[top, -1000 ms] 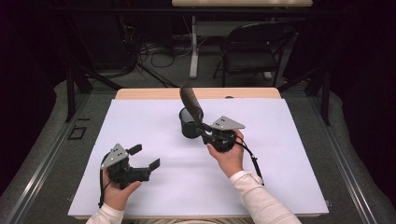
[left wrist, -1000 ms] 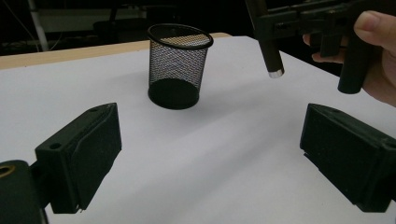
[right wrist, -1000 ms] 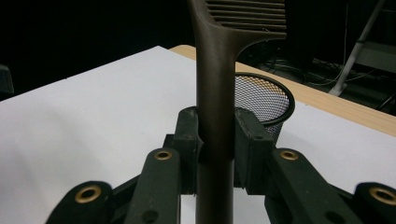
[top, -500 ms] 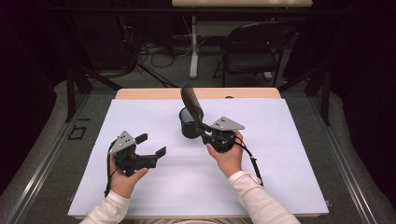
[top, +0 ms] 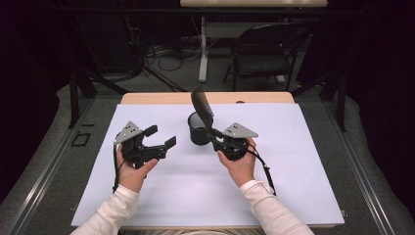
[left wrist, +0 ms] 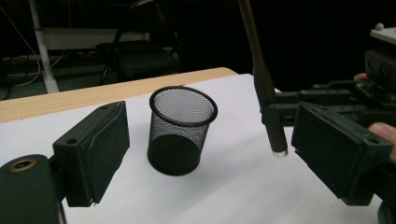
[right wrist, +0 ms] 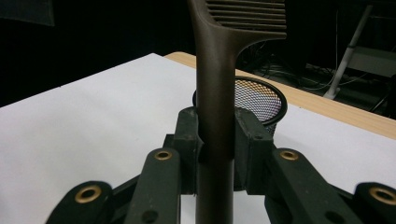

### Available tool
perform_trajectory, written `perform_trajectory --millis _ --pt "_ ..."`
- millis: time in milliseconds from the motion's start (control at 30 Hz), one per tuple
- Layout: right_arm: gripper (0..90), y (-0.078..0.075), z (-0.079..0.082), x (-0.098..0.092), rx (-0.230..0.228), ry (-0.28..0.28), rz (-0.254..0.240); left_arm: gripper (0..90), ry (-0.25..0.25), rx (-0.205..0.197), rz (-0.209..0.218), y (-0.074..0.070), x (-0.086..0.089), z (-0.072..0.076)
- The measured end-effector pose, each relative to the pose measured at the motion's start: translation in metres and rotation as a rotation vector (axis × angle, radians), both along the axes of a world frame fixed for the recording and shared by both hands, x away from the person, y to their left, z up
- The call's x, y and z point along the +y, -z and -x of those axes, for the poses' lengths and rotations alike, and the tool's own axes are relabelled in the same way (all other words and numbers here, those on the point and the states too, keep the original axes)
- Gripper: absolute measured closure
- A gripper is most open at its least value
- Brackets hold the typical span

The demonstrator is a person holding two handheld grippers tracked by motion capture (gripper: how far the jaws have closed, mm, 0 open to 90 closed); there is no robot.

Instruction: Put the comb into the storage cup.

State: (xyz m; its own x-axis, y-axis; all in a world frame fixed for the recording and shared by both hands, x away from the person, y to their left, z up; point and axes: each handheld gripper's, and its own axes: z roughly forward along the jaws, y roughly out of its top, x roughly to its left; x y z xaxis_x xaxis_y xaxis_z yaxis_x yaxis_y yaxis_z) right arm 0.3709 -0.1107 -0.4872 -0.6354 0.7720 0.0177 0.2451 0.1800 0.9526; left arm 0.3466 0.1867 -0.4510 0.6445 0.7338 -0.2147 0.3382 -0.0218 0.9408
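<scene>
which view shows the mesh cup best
The left gripper view: the mesh cup stands whole and unblocked between that gripper's jaws, with rim, mesh wall and base all clear. In the high view the cup is small and partly behind the comb. In the right gripper view only part of its rim shows behind the comb's handle.

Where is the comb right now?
In the high view the comb stands upright near the table's middle, its handle clamped in the right tool, just beside and above the black mesh cup.
</scene>
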Motion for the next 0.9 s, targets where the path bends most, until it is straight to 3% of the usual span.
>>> perform_trajectory --millis 167,567,900 --pt "72.6 0.000 0.001 -0.001 -0.004 0.002 -0.003 16.1 -0.010 0.007 0.045 -0.005 0.000 -0.006" --pt "72.6 0.001 0.001 -0.001 -0.008 0.004 0.004 16.2 -0.011 0.035 0.069 -0.020 -0.002 -0.017" --pt "72.6 0.002 0.001 0.001 -0.016 0.004 0.015 21.5 0.014 0.092 0.098 -0.032 -0.007 -0.026"
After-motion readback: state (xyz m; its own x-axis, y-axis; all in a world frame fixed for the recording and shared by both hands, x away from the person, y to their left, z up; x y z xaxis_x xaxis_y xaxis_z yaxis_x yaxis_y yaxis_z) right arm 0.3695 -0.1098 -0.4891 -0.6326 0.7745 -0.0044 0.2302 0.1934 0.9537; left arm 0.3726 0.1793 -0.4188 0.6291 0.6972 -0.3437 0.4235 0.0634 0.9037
